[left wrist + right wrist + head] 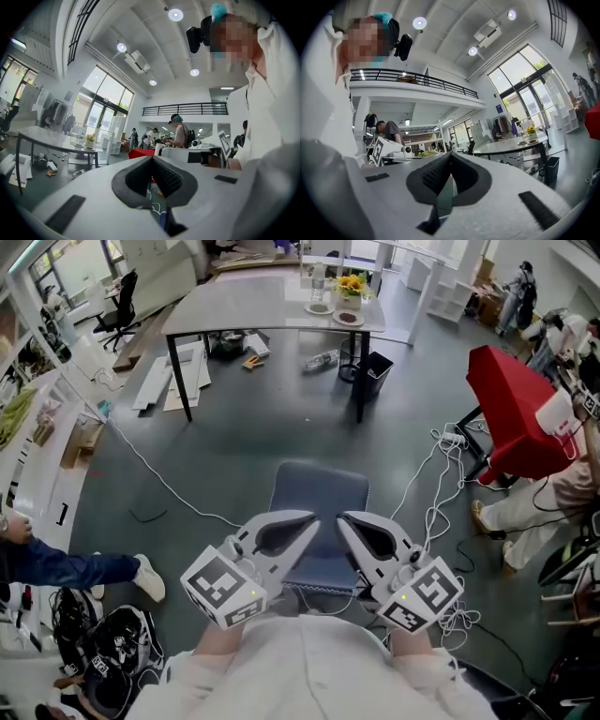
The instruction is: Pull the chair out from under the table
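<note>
Inspecting the left gripper (152,160) first, I find its two grey jaws pressed together along their ribbed pads, with nothing held between them. The right gripper (450,155) reads the same: jaws closed and empty. From the head view, both grippers are held close to the person's white-sleeved body, their tips angled toward each other and near together.

Directly beneath the tips is the blue-grey padded chair (319,493), with its nearer end under the grippers. I cannot tell whether either gripper touches it. The chair stands on the dark grey floor (244,446), well apart from the long grey table with black legs (253,306), with open floor between the two.

At the table's far right corner stand yellow flowers in a pot (351,283), with small plates just beside them. A black bin (373,371) stands beside the table's near right leg. White cables (441,493) trail across the floor to the right of the chair, near a red fabric-covered object (511,409).
</note>
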A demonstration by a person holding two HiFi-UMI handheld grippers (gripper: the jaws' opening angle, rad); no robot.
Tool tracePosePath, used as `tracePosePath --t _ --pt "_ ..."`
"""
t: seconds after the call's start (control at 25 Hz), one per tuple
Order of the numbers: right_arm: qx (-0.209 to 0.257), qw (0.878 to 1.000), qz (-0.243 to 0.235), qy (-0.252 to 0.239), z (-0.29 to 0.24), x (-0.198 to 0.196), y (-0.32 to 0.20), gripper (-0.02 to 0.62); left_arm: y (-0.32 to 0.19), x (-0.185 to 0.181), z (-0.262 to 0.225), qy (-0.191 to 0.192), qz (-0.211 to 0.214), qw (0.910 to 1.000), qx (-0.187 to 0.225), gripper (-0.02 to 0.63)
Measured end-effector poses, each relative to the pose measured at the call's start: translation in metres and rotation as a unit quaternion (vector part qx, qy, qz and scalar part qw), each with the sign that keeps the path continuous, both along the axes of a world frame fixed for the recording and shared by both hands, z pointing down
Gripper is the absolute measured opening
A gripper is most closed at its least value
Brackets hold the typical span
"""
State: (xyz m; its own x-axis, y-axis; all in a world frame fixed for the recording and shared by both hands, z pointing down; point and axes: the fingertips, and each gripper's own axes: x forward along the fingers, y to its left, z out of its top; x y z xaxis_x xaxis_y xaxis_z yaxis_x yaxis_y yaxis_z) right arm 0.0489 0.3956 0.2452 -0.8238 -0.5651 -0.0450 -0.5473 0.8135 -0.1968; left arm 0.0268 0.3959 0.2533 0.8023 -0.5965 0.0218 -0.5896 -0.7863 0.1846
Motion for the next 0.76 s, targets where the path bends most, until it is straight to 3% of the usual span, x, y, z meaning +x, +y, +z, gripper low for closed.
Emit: tracePosePath --t 0.76 --pt "-0.002 1.000 -0.002 0.028 0.010 -0.006 -0.003 0.002 -0.002 -0.005 0.005 -0.017 -0.015 0.9995 0.021 0.015"
